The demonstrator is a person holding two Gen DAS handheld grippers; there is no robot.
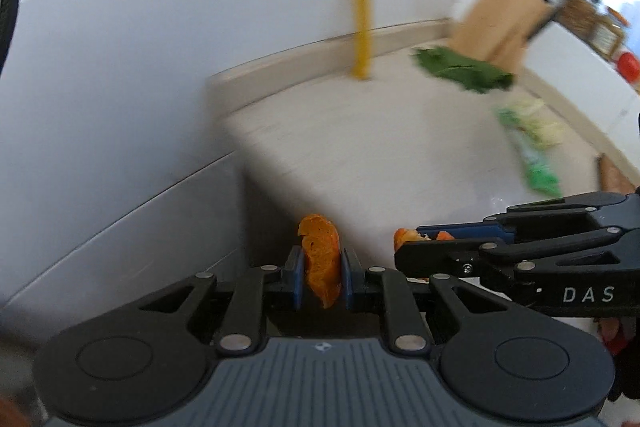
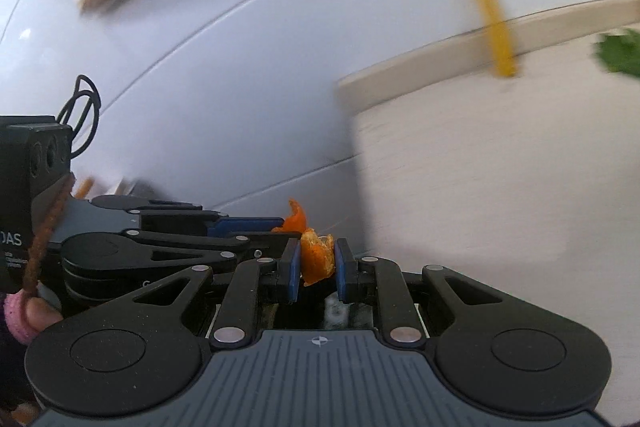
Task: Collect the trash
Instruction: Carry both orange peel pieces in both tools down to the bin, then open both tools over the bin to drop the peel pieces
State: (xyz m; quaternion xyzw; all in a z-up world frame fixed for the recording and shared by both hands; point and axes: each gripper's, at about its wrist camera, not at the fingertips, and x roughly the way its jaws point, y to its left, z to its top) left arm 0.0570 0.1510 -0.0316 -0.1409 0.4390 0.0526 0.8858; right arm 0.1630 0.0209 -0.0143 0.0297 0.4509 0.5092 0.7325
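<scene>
An orange peel piece [image 1: 321,259] is pinched upright in the left tongs [image 1: 321,273], off the counter's [image 1: 360,155] near-left corner. The right tongs [image 2: 316,269] clench a second peel scrap [image 2: 317,256] close alongside (both presumably heading to a bin). Green leaves [image 1: 464,69] and a paper bag [image 1: 500,19] remain toward the counter's far edge, uncollected.

Each camera sits close behind its own jaws, looking forward along them. Both face the white wall [image 1: 120,47] and tabletop [image 1: 360,147] corner beyond the jaws, sharing the yellow pole [image 1: 366,7] ahead.
</scene>
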